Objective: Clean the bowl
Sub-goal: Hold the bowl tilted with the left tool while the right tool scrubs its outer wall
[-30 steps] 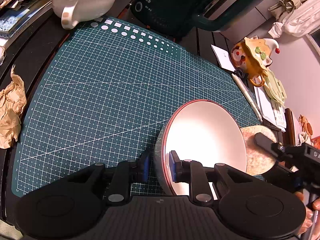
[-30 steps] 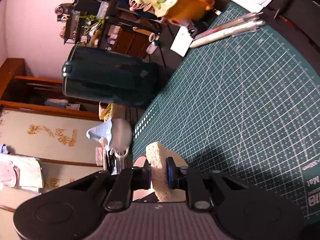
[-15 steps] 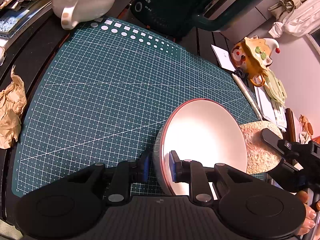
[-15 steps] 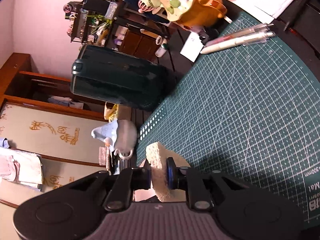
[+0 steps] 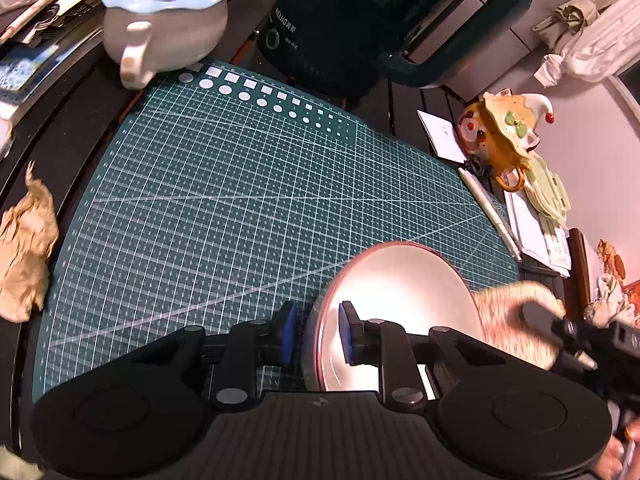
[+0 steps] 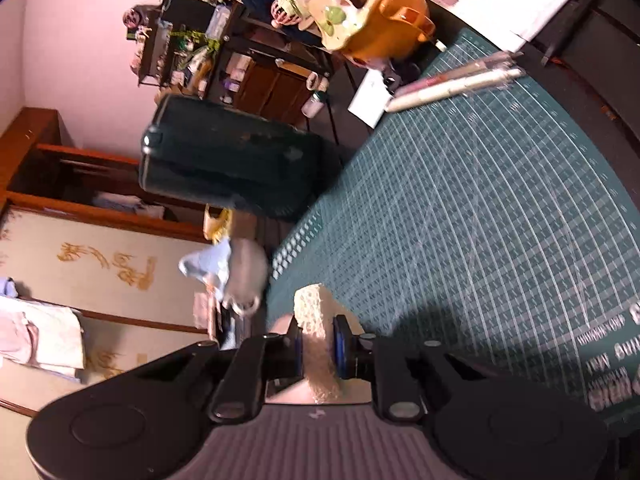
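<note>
White bowl (image 5: pixel 400 300) between left tongs (image 5: pixel 316 332)

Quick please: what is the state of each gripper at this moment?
Left gripper: closed on the rim of the bowl.
Right gripper: closed on the sponge.

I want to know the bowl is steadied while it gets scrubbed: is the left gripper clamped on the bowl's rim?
Yes, the left gripper has one blue pad inside and one outside the rim of the bowl, holding it tilted.
</note>
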Motion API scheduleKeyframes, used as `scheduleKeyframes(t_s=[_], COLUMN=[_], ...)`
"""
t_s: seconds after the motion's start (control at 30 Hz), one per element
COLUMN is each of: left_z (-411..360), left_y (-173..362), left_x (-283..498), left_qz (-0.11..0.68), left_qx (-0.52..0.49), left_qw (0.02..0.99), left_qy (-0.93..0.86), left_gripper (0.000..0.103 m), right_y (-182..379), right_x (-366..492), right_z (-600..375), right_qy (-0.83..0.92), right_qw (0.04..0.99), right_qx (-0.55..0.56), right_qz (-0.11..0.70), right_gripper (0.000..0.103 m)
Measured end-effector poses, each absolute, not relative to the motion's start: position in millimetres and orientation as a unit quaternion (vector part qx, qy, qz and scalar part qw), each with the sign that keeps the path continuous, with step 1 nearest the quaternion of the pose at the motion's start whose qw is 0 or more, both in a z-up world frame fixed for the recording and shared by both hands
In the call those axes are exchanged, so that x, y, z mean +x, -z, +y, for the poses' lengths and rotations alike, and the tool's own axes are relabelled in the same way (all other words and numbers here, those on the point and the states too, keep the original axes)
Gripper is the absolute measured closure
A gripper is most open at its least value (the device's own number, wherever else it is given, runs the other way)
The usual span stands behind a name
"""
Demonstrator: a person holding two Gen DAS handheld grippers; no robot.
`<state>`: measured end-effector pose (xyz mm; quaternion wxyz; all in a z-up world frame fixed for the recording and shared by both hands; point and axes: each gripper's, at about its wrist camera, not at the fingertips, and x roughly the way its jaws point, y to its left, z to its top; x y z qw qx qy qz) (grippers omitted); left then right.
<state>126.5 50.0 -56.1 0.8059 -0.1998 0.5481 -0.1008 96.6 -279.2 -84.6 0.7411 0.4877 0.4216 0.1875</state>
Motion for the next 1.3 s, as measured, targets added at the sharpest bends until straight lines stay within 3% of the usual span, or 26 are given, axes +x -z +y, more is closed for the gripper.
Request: scheduleKeyframes(t_s=[0.67, 0.83, 1.0, 1.17, 1.3], left_z=[47, 47, 47, 47, 47], left_y=[72, 72, 71, 73, 73], left_x=[123, 124, 124, 124, 124], left_qz=[0.568, 0.568, 0.569, 0.569, 0.569], left_qx=[-0.207, -0.207, -0.207, -0.206, -0.206], left_qw=[0.788, 0.788, 0.788, 0.788, 0.788], left_qy=[0.112, 0.112, 0.113, 0.113, 0.115], left_gripper=[0.082, 0.082, 0.082, 0.082, 0.082], right_y=[96, 81, 95, 81, 95], right_x=[104, 101, 105, 103, 105], right_z=[-264, -272, -261, -270, -261], right_qy=[-0.186, -0.202, -0.188, -0.202, -0.192], right_qw=[0.726, 0.736, 0.730, 0.736, 0.729], right_qx=[0.491, 0.502, 0.486, 0.499, 0.490], right_qz=[0.444, 0.406, 0.443, 0.410, 0.438], right_gripper=[0.089, 0.089, 0.089, 0.089, 0.089])
